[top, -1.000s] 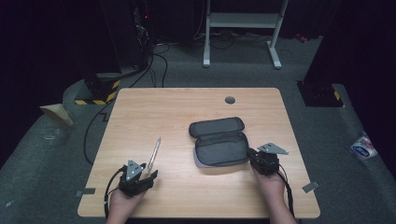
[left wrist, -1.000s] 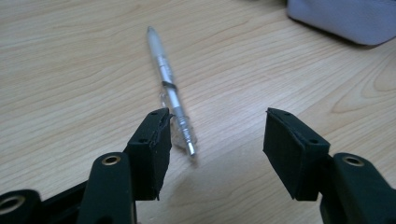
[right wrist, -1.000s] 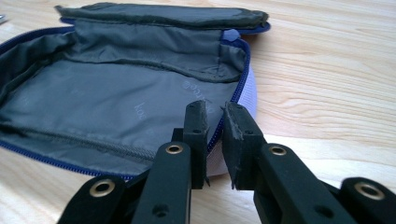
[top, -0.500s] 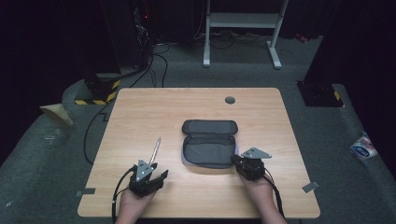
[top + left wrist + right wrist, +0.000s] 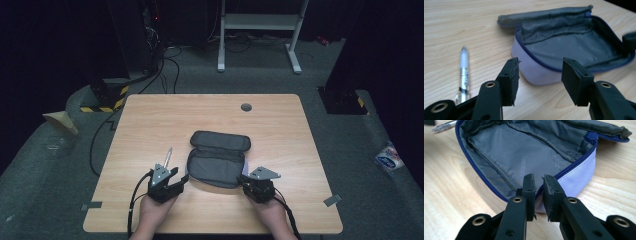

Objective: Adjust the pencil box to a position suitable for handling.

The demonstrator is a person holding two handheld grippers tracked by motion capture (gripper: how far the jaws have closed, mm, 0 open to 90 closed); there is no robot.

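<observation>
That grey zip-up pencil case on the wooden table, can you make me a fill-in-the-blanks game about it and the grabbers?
1. The grey fabric pencil case with the blue zipper lies ____, its lining showing.
2. The silver pen lies on the wooden table, ____ the case.
3. The right gripper has pinched the case's ____.
4. The left gripper has its jaws ____, holding nothing.

Missing words: open; outside; rim; apart

L tongs [image 5: 537,71] gape wide w/ jaws apart; R tongs [image 5: 539,185] nearly closed, both hands low at near edge.
</observation>
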